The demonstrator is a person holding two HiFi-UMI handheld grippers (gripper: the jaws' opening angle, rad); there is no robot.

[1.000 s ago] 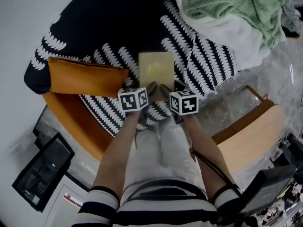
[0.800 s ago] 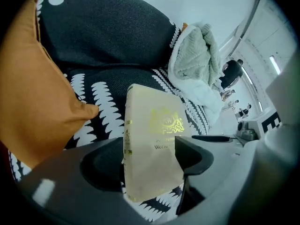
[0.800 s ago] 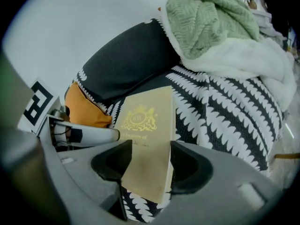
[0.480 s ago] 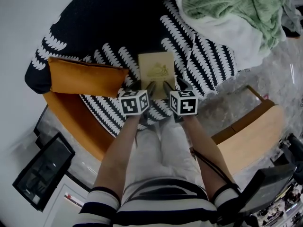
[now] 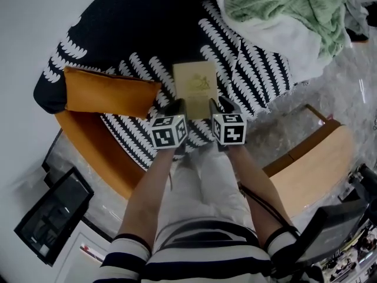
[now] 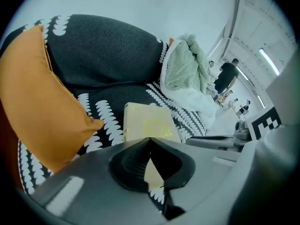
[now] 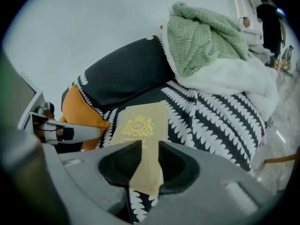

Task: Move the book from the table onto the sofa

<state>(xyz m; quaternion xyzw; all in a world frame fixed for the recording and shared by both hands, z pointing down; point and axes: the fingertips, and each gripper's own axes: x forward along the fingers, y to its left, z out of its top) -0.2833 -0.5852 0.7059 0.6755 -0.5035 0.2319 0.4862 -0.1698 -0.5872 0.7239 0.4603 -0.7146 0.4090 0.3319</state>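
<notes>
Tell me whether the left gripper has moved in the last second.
Yes. The left gripper has pulled slightly back toward the person, away from the orange cushion's tip; its jaws have just closed, empty.

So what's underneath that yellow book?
The book lies flat on the sofa, on its black cover with white leaf-like marks, beside the orange cushion. The patch of cover directly under it is hidden by the book.

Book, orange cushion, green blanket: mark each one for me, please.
book (image 5: 195, 86), head view, middle of its cover.
orange cushion (image 5: 109, 94), head view, middle of its top face.
green blanket (image 5: 283, 5), head view, a fold near its middle.
</notes>
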